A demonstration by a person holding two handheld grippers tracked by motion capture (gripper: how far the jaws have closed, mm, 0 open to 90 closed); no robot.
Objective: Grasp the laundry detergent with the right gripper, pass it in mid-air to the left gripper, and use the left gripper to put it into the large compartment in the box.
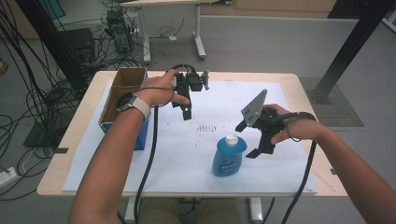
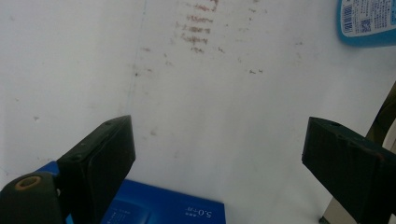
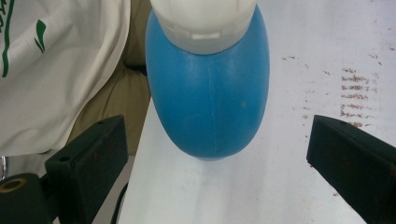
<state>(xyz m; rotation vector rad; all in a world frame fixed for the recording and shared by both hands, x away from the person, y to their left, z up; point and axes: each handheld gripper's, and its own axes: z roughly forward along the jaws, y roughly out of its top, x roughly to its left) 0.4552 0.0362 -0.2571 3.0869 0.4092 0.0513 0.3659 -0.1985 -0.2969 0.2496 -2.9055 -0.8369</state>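
White sheet [image 1: 187, 158]: blue bottle [image 1: 229, 156] seemingly upright, cap [image 1: 231, 138] up.

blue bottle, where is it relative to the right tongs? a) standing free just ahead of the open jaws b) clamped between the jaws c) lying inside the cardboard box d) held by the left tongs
a: the blue bottle stands upright on the white sheet, ahead of the right tongs, whose jaws are spread wide and not touching it.

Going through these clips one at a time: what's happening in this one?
A person at a table holds a gripper in each hand. The right gripper hangs open just beside a blue bottle with a white cap, which stands upright on the white sheet; its fingers are either side of the bottle but not touching. The left gripper hovers open near a cardboard box, holding nothing.
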